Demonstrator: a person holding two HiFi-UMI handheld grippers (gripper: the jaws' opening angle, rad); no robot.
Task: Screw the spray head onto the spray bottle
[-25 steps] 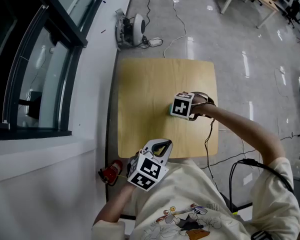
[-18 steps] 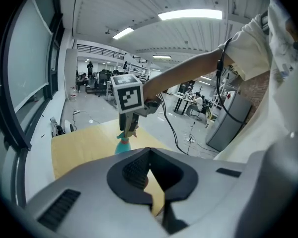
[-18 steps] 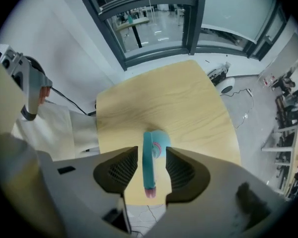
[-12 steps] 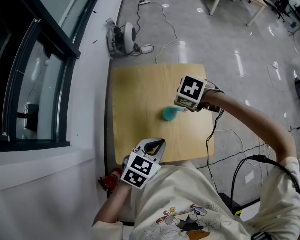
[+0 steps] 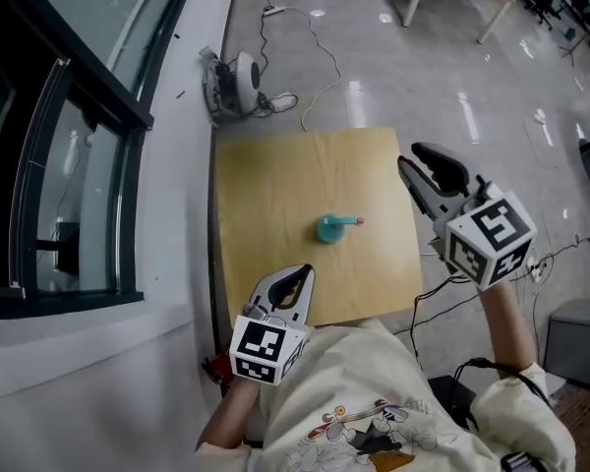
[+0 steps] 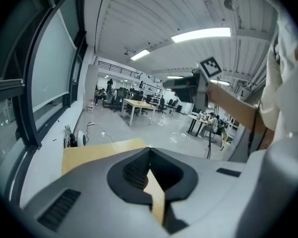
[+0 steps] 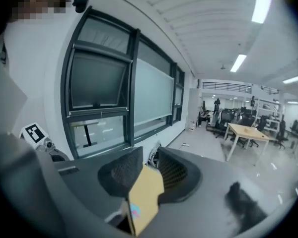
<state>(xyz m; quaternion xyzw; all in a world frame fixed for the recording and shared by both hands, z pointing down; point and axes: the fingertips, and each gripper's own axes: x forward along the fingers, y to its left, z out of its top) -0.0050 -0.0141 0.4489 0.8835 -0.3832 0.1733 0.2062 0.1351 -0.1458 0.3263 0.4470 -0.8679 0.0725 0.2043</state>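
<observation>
Left gripper (image 5: 297, 275) — clenched, jaws fully together, nothing between them. Its own view confirms this (image 6: 149, 149): the 2 jaws meet at the tips, and only bare tabletop shows through the hollow behind them. It hangs over the near edge of the table (image 5: 265, 195), just in front of the person's shirt (image 5: 364, 382) and well apart from the bottle.

Table: 1 square wooden top, set against the wall below the window (image 5: 69, 165).

Spray bottle (image 5: 330, 228): teal, upright, roughly mid-table and slightly right of centre. Spray head (image 5: 348, 221) sits on top of it, nozzle pointing to picture right. Whether the thread is fully seated cannot be told from above. Neither gripper touches it.

Right gripper (image 5: 409, 155): held up above the table's right edge, pointing toward the far left of the picture, well apart from the bottle. Its jaws are partly apart and have just been closing. Its own view (image 7: 150, 152) shows nothing between them — only a slice of tabletop through the gap. Released, empty.
</observation>
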